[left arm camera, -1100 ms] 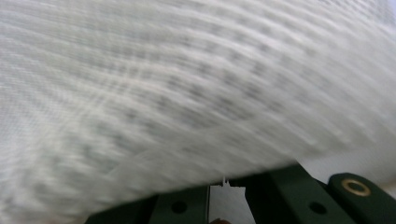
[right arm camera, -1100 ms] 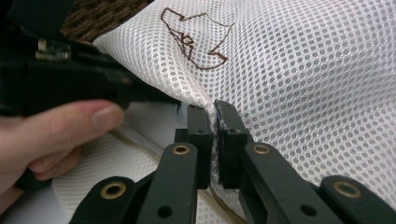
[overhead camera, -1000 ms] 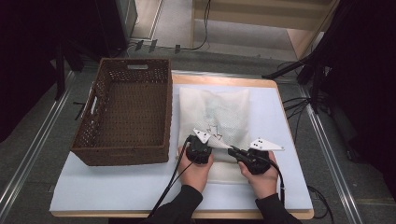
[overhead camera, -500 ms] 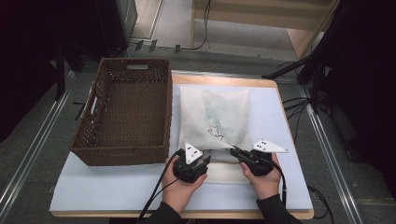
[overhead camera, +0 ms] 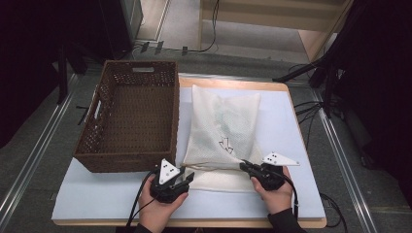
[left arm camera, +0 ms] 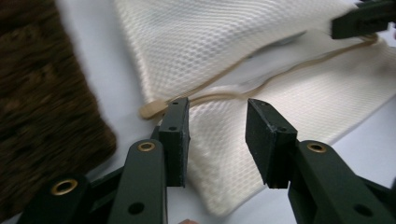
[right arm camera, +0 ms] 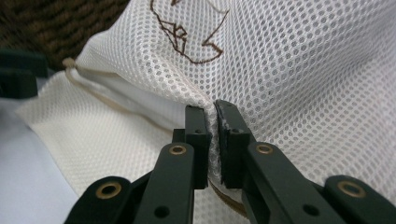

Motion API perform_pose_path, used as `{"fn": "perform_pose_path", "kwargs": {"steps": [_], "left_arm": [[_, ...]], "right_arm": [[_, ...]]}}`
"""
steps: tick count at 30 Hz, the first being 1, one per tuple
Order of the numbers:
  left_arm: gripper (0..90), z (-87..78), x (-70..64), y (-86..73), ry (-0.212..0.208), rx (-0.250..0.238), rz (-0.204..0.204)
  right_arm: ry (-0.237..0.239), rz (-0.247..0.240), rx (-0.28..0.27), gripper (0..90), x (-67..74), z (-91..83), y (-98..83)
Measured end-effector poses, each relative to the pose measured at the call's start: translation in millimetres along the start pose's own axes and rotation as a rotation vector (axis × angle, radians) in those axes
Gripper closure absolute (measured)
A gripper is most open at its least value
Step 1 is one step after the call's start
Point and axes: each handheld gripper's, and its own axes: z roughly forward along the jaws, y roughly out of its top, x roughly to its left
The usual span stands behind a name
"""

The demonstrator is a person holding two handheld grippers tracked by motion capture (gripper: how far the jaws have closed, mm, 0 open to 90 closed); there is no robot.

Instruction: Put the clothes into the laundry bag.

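The right gripper (right arm camera: 212, 140) has its jaws pinched tight on the top layer of the mesh bag (overhead camera: 223, 126) at its near right corner, holding that layer up a little off the layer beneath. The left gripper (left arm camera: 217, 135) stands with its jaws partly apart and has just been opening them; nothing is pressed between them, and they hover at the bag's near left corner, where the tan drawstring (left arm camera: 224, 95) ends in a small knot. By the look of it, the step in hand is opening the bag's mouth. The next move calls for the left jaws to close on the rim or cord at that corner, so both corners can be pulled apart or lifted.

The bag is cream-white netting, flat and limp, with a small brown stitched mark (overhead camera: 226, 144). It lies on the pale blue surface (overhead camera: 97, 199), just beside the brown wicker basket (overhead camera: 133, 114) and to its right.
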Motion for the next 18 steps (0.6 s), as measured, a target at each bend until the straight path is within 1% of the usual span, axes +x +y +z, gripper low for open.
{"fn": "perform_pose_path", "kwargs": {"steps": [1,2,3,4,5,6,7,8,9,10,11,12,14,16,18], "left_arm": [[58.8,-1.3,2.1,-0.6,0.004,0.002,-0.007],[57.9,-2.8,5.3,-1.2,-0.002,0.003,-0.013],[56.9,-4.0,7.9,-1.7,-0.002,0.006,-0.02],[56.0,-5.1,10.2,-2.5,-0.003,0.009,-0.024],[55.7,-6.0,12.3,-3.4,0.0,0.01,-0.026],[55.6,-6.9,14.3,-4.4,0.005,0.01,-0.033],[55.4,-7.8,16.6,-5.4,0.004,0.012,-0.041],[55.2,-8.0,17.6,-5.8,0.004,0.013,-0.044],[55.0,-8.3,18.7,-6.1,0.005,0.015,-0.046],[54.7,-8.6,20.0,-6.1,0.004,0.017,-0.046],[54.4,-8.7,20.9,-5.9,0.0,0.017,-0.052],[54.3,-9.0,21.3,-5.6,-0.004,0.015,-0.059],[54.1,-10.2,21.4,-5.6,0.011,-0.005,-0.064],[53.4,-11.2,23.0,-5.6,0.009,-0.009,-0.069],[53.0,-12.2,24.7,-5.7,0.014,-0.014,-0.074]], "right_arm": [[-0.006,-0.006,0.008,83.7,0.1,1.4,-2.1],[-0.011,-0.006,0.013,83.3,0.0,2.3,-3.6],[-0.029,-0.01,0.025,82.9,-0.8,3.6,-5.1],[-0.058,-0.011,0.037,81.8,-1.8,5.1,-6.2],[-0.068,-0.002,0.042,80.1,-3.1,6.9,-7.2],[-0.065,0.014,0.048,77.2,-4.0,9.0,-8.2],[-0.07,0.017,0.067,73.8,-4.5,10.8,-7.9],[-0.069,0.016,0.073,69.7,-4.6,11.8,-7.1],[-0.064,0.016,0.07,64.7,-4.6,12.0,-6.8],[-0.065,0.019,0.069,56.0,-4.2,12.3,-6.4],[-0.068,0.022,0.069,52.2,-3.8,12.3,-5.9],[-0.061,0.02,0.06,49.6,-3.7,11.6,-5.4],[-0.046,0.034,0.025,44.3,-2.0,6.9,-3.6],[-0.047,0.041,-0.01,41.8,1.4,-0.1,-2.3],[-0.063,0.033,-0.038,40.7,4.9,-6.6,-1.2]]}}
